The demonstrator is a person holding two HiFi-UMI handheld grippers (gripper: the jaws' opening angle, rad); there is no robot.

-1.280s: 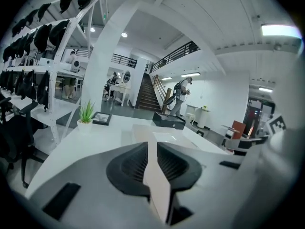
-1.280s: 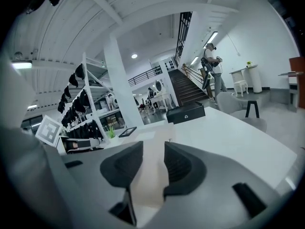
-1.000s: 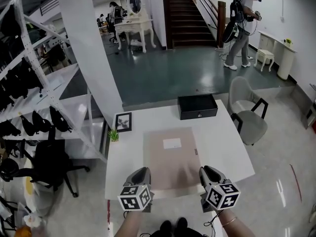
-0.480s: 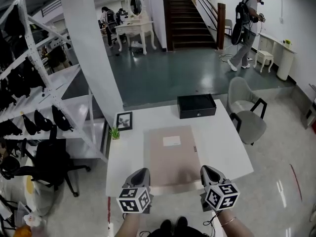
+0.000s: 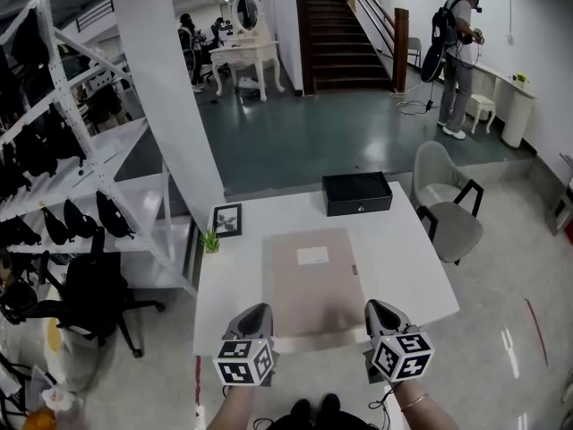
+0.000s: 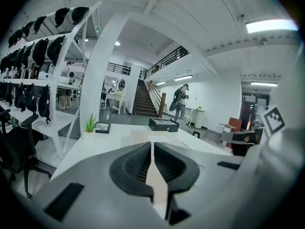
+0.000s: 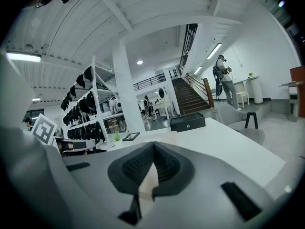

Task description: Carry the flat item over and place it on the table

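A flat beige folder [image 5: 313, 280] with a white label lies lengthwise on the white table [image 5: 407, 262]. My left gripper [image 5: 257, 319] is shut on its near left corner. My right gripper [image 5: 380, 315] is shut on its near right corner. In the left gripper view the beige sheet [image 6: 156, 178] is pinched between the ribbed pads of the left gripper [image 6: 152, 149]. In the right gripper view the right gripper [image 7: 153, 150] clamps the sheet's edge [image 7: 146, 182] the same way. The near edge of the folder is hidden behind the marker cubes.
At the table's far edge sits a black box [image 5: 358, 193]; a framed picture [image 5: 224, 219] and small plant [image 5: 210, 241] stand far left. A grey chair [image 5: 446, 206] stands to the right, a white shelving rack [image 5: 85, 177] and black office chair [image 5: 89, 296] to the left. A person [image 5: 458, 54] stands far back.
Both grippers stay at the folder's near corners with hardly any shift. The person at the back right has walked further right.
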